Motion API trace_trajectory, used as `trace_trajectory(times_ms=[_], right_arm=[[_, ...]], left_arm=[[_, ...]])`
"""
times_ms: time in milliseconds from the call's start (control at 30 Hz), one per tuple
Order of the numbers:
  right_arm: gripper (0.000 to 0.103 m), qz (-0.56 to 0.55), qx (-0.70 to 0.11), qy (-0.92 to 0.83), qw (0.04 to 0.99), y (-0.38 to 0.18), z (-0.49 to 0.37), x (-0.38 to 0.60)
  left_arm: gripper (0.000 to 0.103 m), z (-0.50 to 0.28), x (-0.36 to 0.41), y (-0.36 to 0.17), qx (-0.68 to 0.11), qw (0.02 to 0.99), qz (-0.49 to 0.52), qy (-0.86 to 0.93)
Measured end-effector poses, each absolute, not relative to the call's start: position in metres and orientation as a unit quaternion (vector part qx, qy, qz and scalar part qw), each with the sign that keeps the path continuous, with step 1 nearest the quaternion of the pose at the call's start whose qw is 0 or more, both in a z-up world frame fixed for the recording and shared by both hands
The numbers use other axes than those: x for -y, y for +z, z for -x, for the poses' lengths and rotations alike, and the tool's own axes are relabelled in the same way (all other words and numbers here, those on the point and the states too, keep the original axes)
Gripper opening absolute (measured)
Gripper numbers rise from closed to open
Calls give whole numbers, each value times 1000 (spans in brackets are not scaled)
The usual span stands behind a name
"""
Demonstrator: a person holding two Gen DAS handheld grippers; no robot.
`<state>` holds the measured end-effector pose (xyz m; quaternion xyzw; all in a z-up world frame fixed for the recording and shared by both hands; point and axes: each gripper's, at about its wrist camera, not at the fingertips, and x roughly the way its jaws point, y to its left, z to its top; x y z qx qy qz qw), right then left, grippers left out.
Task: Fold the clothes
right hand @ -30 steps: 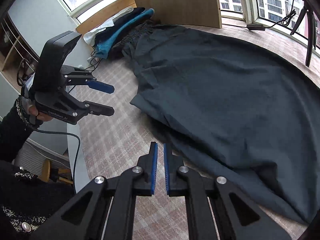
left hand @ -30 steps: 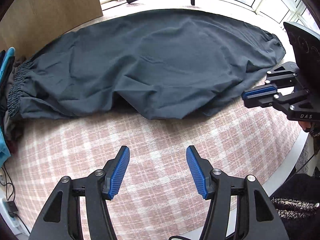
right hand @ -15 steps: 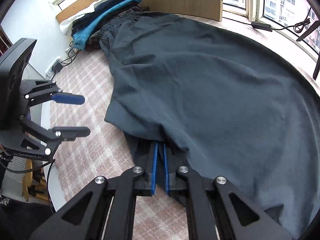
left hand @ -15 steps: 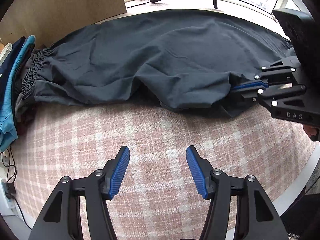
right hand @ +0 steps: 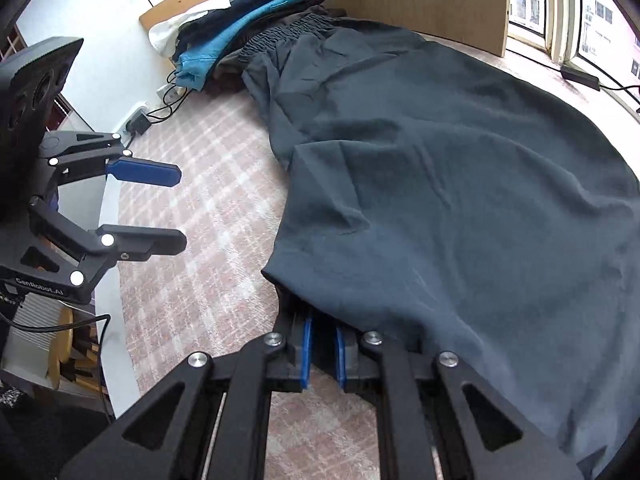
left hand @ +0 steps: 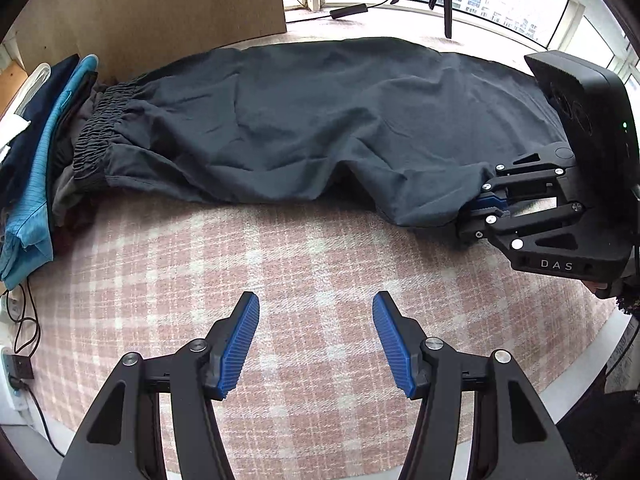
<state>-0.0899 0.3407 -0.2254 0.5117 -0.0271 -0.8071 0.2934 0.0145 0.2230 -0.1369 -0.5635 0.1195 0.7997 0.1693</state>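
Dark grey trousers [left hand: 320, 120] [right hand: 460, 160] lie spread across the plaid-covered table [left hand: 280, 260], with the elastic waistband [left hand: 96, 132] at the left. My right gripper [right hand: 322, 322] [left hand: 468, 216] has its tips pushed under the near edge of the trouser leg. Its jaws are opening, a narrow gap shows between the blue pads, and the tips are hidden by cloth. My left gripper [left hand: 316, 300] [right hand: 180, 207] hovers open over bare plaid in front of the trousers, holding nothing.
A pile of folded clothes [left hand: 36, 152] [right hand: 240, 12], with blue and navy pieces, sits against the wooden board [left hand: 160, 8] by the waistband. A tripod [left hand: 446, 0] and cables stand on the windowsill. A power strip [left hand: 12, 368] lies at the table's left edge.
My right gripper has moved in from bare plaid to the trouser edge, slid its tips under the cloth and parted its pads slightly. The left gripper has shifted a little, still open.
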Motion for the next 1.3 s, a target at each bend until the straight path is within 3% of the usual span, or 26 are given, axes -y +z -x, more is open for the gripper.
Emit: trace_trajectory(times_ms=[167,267,400,633,800,967,1167,1267,1300], right_arm=[[12,-477,-22,-829,292,-211,80,-337],[19,-468,-44,-835,287,-211,71,-332],[19,-464,-48,-840,276,-211,55,-335],[21,-468,26,-857,215,-188,0,-409],[25,-468,135,-873,7,-171,-53,-596],[26,-447,208,-841,-222,-174,-82,-784],[27,-414,338,-814,-227,-198,-88,-869],[42,-406,369,-812,-201,-202,-92,-870],[43,-404,379,-811,-191,-204,-94,-870]], left_arm=[[57,0,-233,-139,-54,197,576,792],[57,15,-243,-132,-39,191,564,802],[57,41,-256,-126,-50,209,533,818],[56,45,-288,-182,-191,225,553,779],[55,39,-289,-159,-221,225,551,773],[56,36,-352,-117,-226,276,506,785],[56,28,-471,-136,-268,360,475,757],[56,19,-503,-159,-318,369,475,733],[56,16,-512,-167,-336,370,475,724]])
